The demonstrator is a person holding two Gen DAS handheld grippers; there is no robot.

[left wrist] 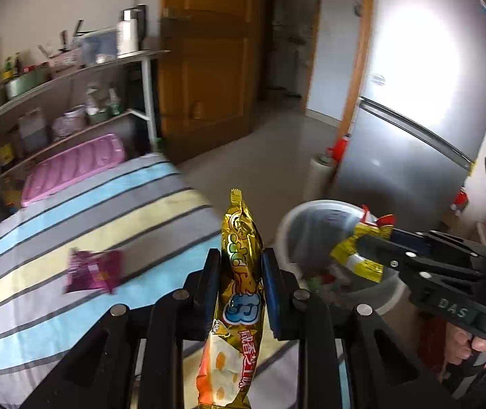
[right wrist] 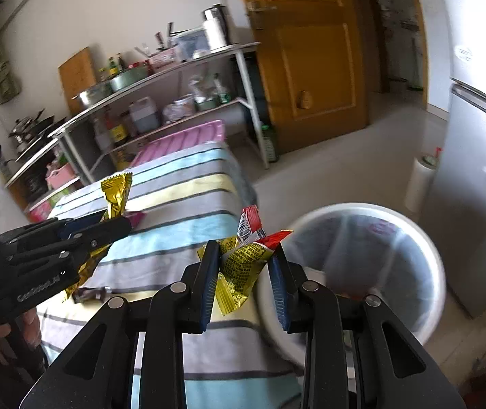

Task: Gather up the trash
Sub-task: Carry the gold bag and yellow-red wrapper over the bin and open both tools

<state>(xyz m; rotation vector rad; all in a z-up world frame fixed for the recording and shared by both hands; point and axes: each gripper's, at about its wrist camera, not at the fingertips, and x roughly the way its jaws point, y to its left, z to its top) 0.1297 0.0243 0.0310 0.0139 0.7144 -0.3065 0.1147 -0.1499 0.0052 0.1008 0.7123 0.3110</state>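
Two handheld grippers carry wrappers from the striped table towards the bin. We see the left gripper [left wrist: 241, 266] pinched narrow on a tall gold foil snack packet [left wrist: 239, 272], which stands upright between the blue pads, its crimped top above the fingertips and its orange end hanging below. The right gripper [right wrist: 248, 266] is clamped on a crumpled yellow-and-red foil wrapper [right wrist: 243, 259], bunched between its pads with a red corner jutting towards the bin.

The white round plastic bin with a clear liner [right wrist: 413, 225] stands on the floor just beside the table's edge, between the table and the tall grey refrigerator [left wrist: 413, 136]. Some rubbish already lies at its bottom. In the left wrist view the right gripper's wrapper hangs over the bin's mouth; the gold packet is nearer the table's edge, not yet clearly over the opening.

One small crumpled purple foil wrapper [left wrist: 93, 271] remains on the blue, yellow and grey striped tablecloth [left wrist: 72, 218], well apart from both grippers.

We judge the step in hand to be the drop. To do it well, we bring each set of fingertips fully inside the rim's outline before opening, since light foil drifts and may catch on the rim or liner. We tilt the long gold packet downwards so that its hanging end enters first. We release one gripper at a time, keeping the two tools apart.
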